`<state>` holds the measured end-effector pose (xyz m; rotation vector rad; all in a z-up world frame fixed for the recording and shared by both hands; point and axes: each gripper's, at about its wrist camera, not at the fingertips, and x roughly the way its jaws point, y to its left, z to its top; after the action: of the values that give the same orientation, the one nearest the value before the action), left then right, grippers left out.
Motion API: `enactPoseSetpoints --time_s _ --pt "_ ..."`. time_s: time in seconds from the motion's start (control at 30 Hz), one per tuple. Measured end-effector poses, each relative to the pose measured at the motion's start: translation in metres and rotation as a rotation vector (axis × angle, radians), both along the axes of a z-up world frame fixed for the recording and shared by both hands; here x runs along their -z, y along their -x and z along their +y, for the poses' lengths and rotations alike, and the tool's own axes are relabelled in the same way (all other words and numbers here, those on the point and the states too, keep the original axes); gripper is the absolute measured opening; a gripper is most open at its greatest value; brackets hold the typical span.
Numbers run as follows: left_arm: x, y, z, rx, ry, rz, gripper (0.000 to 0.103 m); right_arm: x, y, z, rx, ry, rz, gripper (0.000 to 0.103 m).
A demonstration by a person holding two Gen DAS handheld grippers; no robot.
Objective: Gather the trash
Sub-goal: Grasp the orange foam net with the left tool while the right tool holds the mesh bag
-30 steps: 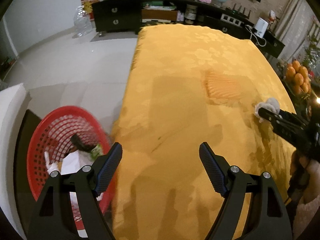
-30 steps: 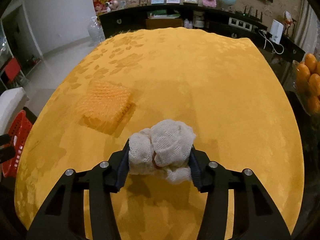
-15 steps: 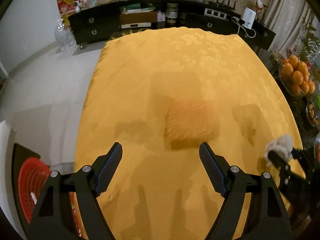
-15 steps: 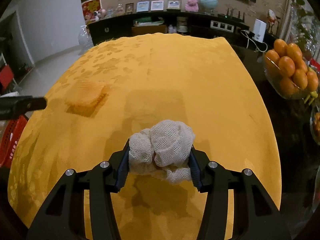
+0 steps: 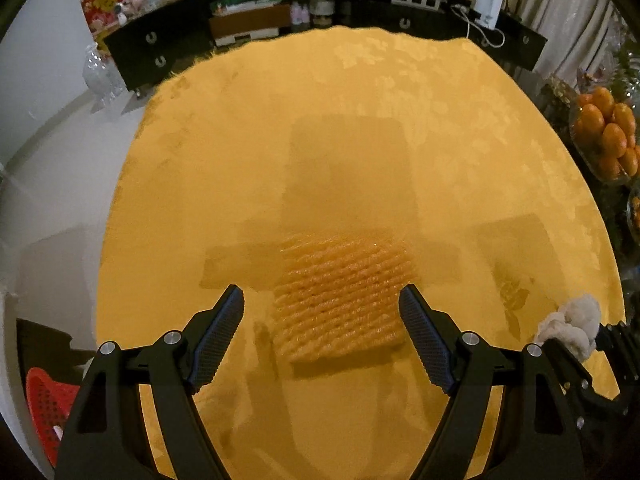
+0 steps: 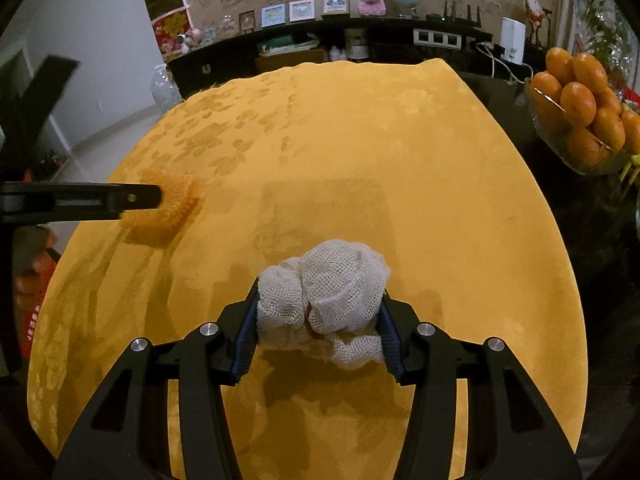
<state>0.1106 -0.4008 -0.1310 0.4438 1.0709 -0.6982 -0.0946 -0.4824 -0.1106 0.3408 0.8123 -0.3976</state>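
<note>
The left tool (image 5: 322, 334) stands wide above the orange net (image 5: 344, 300), which lies flat on the yellow bench (image 5: 360, 128) between its fingers, not gripped. The right tool (image 6: 316, 328) holds a white net ball (image 6: 324, 292) over the bench. A red basket (image 5: 46, 408) stands low at the left.

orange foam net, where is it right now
The orange foam net lies flat on the yellow tablecloth, framed between the open left gripper fingers; in the right wrist view it sits at the table's left edge.
</note>
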Motion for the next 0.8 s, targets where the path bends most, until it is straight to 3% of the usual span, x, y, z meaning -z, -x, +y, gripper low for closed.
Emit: enactPoseSetpoints --time_s 0.23,0.33,0.4,0.5,0.8 --pt "0.007 0.003 -0.01 0.037 0.027 0.044 0.074 0.0 -0.001 -0.002 -0.005 -0.008 -0.004 0.05" --pt "0.008 0.014 -0.013 0.067 0.046 0.044 0.055 0.0 -0.001 -0.002 -0.004 -0.008 -0.004 0.05" --pt "0.006 0.018 -0.014 0.083 0.059 0.051 0.035 0.0 -0.001 -0.002 -0.005 -0.008 -0.004 0.05" --pt "0.001 0.022 -0.015 0.085 0.065 0.047 0.018 0.0 -0.001 -0.002 -0.005 -0.008 -0.004 0.05" --pt "-0.019 0.021 0.003 0.058 0.12 0.031 0.013 0.0 -0.001 -0.002 -0.007 -0.007 -0.003 0.05"
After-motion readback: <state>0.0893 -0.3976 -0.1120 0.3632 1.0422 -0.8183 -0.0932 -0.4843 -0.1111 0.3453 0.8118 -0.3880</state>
